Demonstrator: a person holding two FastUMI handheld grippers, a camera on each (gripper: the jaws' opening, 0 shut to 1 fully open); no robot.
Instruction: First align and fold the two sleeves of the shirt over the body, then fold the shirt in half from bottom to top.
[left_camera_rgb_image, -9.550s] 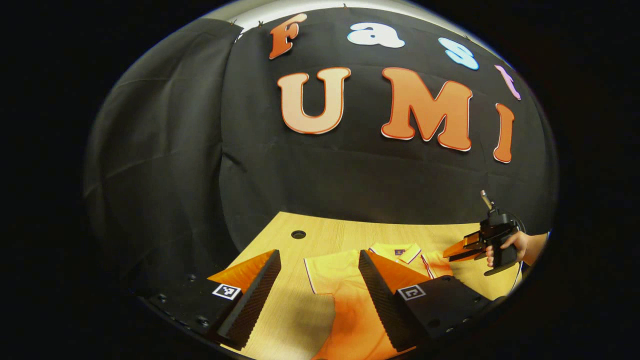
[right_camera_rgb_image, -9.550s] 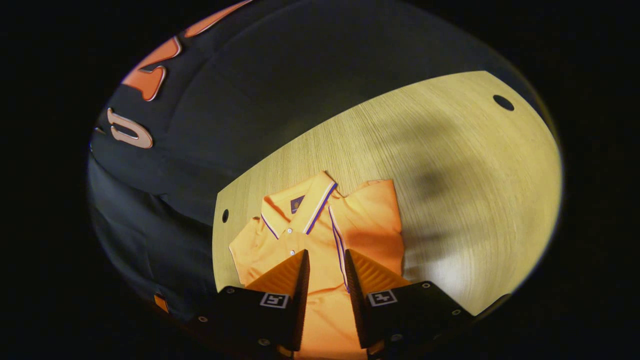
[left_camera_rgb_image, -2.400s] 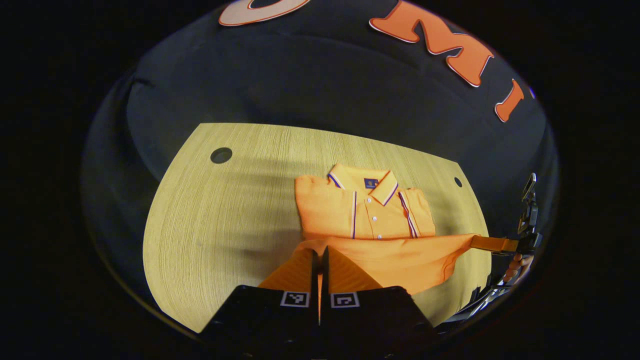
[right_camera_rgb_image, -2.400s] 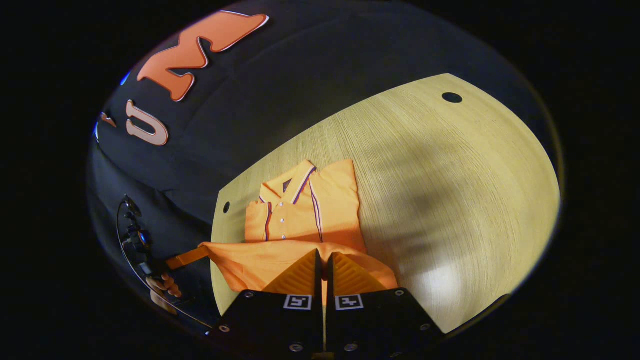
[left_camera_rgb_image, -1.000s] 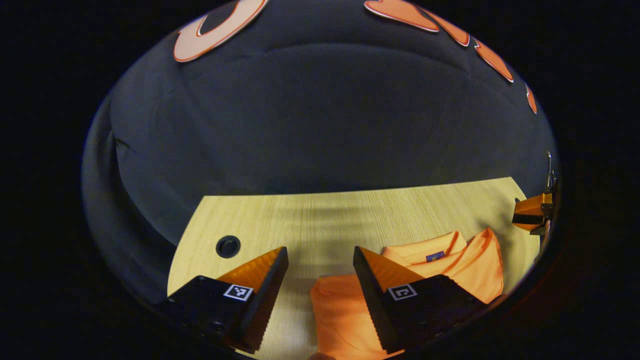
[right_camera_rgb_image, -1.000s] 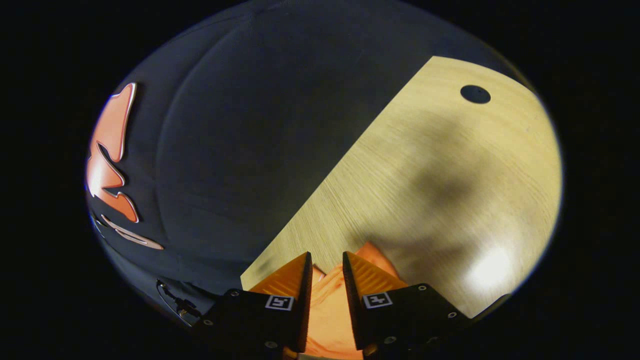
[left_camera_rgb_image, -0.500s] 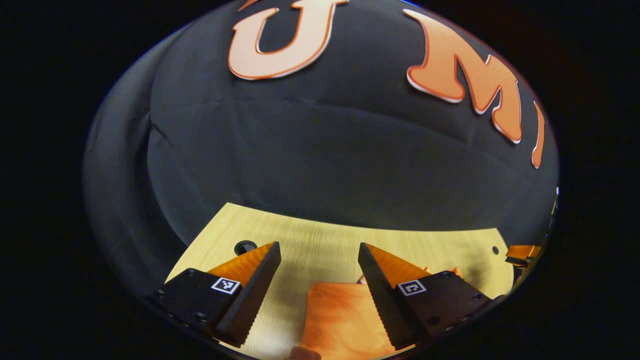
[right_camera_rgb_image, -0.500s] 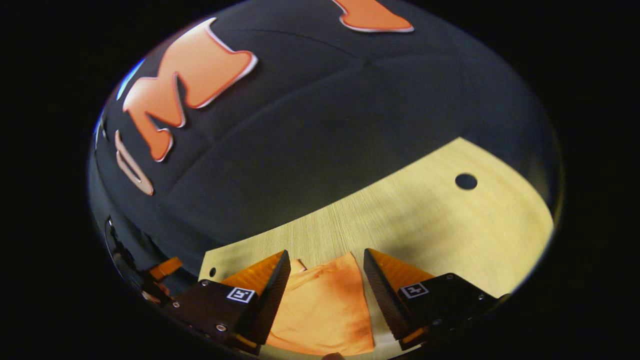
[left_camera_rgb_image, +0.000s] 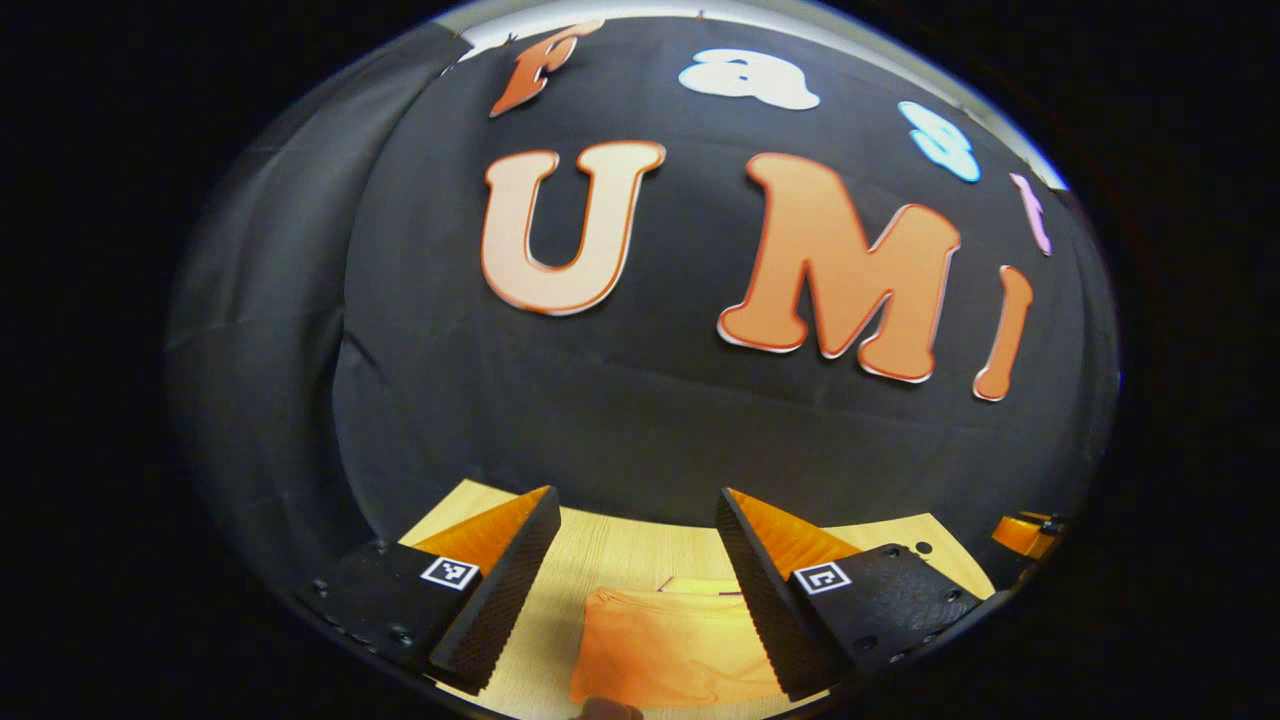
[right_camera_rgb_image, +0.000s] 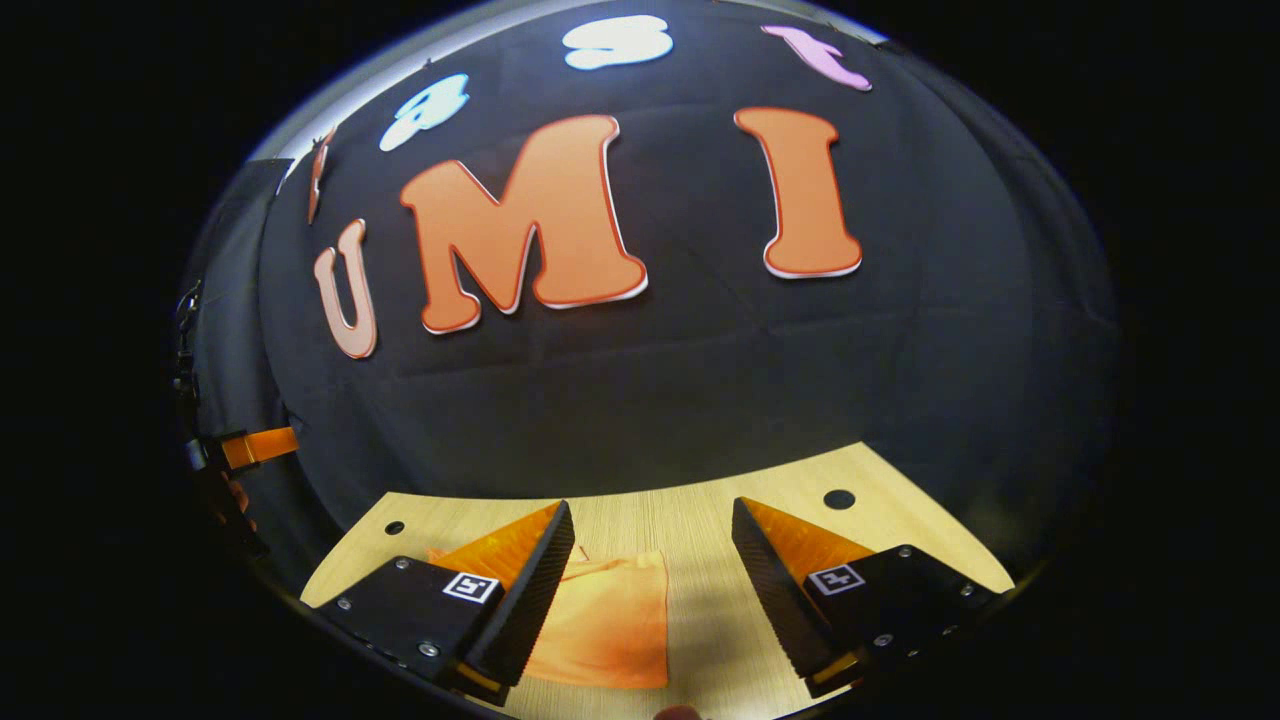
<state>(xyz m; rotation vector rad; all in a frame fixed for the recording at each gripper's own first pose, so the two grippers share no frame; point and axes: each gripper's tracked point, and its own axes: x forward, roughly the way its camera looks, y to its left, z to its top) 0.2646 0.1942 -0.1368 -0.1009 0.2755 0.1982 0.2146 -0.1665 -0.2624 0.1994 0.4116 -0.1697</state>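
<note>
- Shirt (left_camera_rgb_image: 665, 645): orange, lying flat on the tabletop (left_camera_rgb_image: 620, 555) as a compact rectangle, near edge of the scene; in the right gripper view it sits low and left of centre (right_camera_rgb_image: 610, 620).
- Handling (judged): soft, light knit; limp, no stiffness of its own. Likely to drape and slide on the smooth wood if dragged. Not fragile.
- Where to hold (judged): pinch at a corner or along a folded edge, through all layers, so the stack lifts together.
- Left gripper (left_camera_rgb_image: 635, 590): fingers wide apart, clamped on nothing, raised over the shirt.
- Right gripper (right_camera_rgb_image: 650, 590): fingers wide apart, holding nothing; shirt lies below and toward its left finger.
- Task state (judged): both folds look done; the bundle appears finished.
- Hidden or unclear: sleeves and layers tucked out of sight; the near edge of the shirt is cut off; collar barely hinted at its far edge; evenness of edges cannot be told.
</note>
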